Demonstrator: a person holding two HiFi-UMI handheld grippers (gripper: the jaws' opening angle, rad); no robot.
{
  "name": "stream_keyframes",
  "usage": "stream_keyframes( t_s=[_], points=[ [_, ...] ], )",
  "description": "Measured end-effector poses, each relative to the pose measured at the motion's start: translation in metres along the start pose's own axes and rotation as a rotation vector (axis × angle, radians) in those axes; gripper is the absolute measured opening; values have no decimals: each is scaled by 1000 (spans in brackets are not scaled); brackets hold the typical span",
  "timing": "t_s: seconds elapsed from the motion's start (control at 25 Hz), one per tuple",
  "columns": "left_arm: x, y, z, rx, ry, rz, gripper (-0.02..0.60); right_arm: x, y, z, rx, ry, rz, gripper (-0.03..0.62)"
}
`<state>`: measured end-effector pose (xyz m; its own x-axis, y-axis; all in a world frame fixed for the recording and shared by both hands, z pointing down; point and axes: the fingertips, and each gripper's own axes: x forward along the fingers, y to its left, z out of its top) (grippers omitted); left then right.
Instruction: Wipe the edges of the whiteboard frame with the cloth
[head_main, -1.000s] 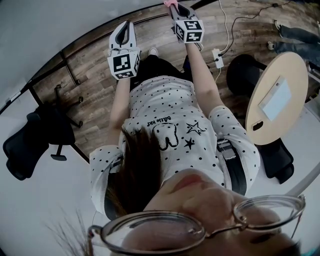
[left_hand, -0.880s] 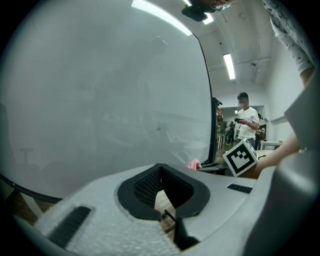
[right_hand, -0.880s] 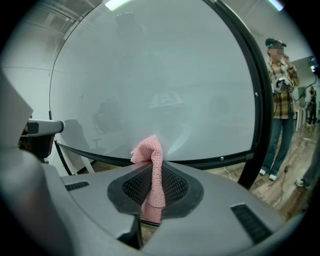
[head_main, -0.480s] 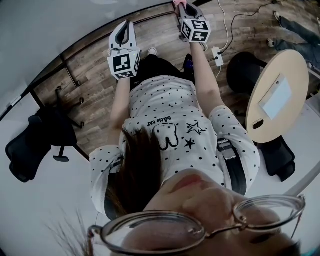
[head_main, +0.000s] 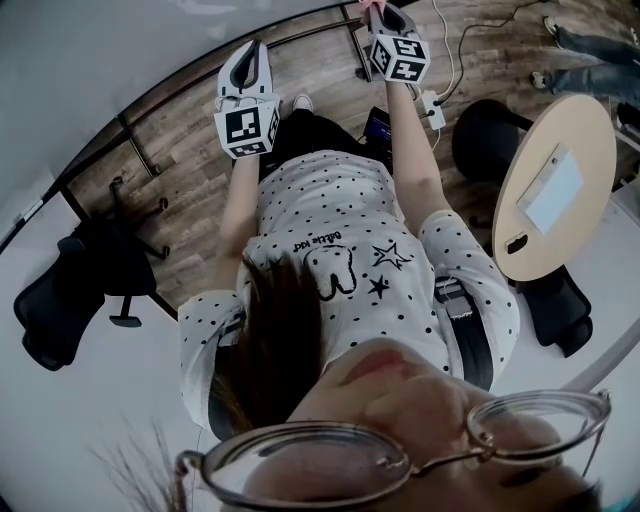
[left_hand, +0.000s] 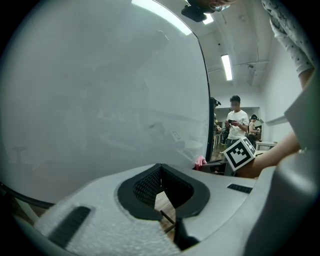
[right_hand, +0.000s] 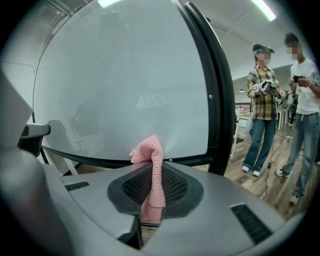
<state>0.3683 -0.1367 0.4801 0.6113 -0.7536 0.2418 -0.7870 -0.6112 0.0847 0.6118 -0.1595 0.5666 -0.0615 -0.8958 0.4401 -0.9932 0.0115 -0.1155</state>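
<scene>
R gripper has gone up and rightward in head view vs 1 s ago. Its marker cube was nearer the person's midline then; now it's further out along the board's bottom edge, just above the white power strip in the pic. Its fingers are clenched on the small pink knitted cloth, same grip as before. The cloth pokes up past the tips and hangs down btwn the black ribbed pads.

The cloth's tip sits in front of the bottom rail of the thin black frame round the big white whiteboard. It's near the lower corner, where the bottom rail meets the thick upright. Can't tell if it actually touches the rail. In the left gripper view the cloth is a pink dab at the foot of that upright, w/ the R gripper's cube just beside it.

L gripper hasn't shifted: same spot over the brown wood-plank floor, pointing at the board. Its fingers are pressed together w/ nothing btwn them; floor shows thru the gap under the pads.

Black office chair and round pale-wood counter have barely drifted in the pic. Two people stand on the floor past the upright in the right gripper view: one in a plaid shirt, one in a white tee.
</scene>
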Motion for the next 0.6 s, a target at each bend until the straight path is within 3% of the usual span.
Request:
stream_keyframes(
  t_s=[0.6],
  points=[
    [-1,-1,1,0,-4,-8,17,-5,-29,4,9,-5,-64,31]
  ],
)
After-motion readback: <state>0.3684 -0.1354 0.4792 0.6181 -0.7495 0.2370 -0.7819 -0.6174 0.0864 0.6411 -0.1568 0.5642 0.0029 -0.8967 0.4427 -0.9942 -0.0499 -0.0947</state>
